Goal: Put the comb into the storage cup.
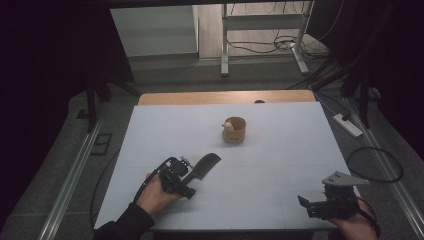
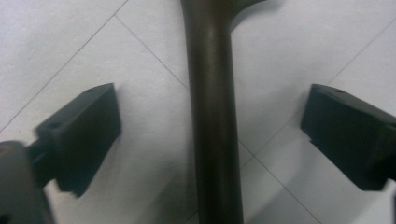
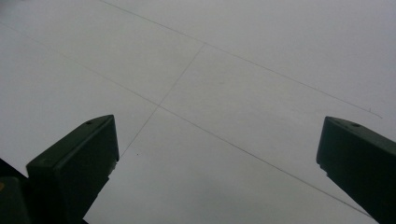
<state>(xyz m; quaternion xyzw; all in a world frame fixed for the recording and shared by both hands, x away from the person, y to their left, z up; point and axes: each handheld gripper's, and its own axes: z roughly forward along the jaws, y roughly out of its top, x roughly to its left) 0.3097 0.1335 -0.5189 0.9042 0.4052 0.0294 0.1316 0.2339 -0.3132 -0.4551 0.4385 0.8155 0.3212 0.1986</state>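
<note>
High view: a white board (image 1: 280, 150) marked with thin seams covers a wooden table (image 1: 200, 97) at frame centre. Grey floor surrounds it, with metal rails at lower left and right, a white frame stand (image 1: 225, 50) and loose cables at top, and a power strip (image 1: 348, 125) at right. A wooden cup (image 1: 234, 129) stands at board centre. A dark comb (image 1: 202, 166) lies at lower left of centre, its handle end at the left gripper (image 1: 186, 181). The right gripper (image 1: 303, 202) sits at lower right, well apart.

Left gripper view: the comb's handle (image 2: 212, 112) runs vertically up the frame centre between the spread jaws, neither pad touching it, white board beneath.

Right gripper view: jaws spread wide over bare white board (image 3: 210, 84) crossed by faint seams, nothing between them.
</note>
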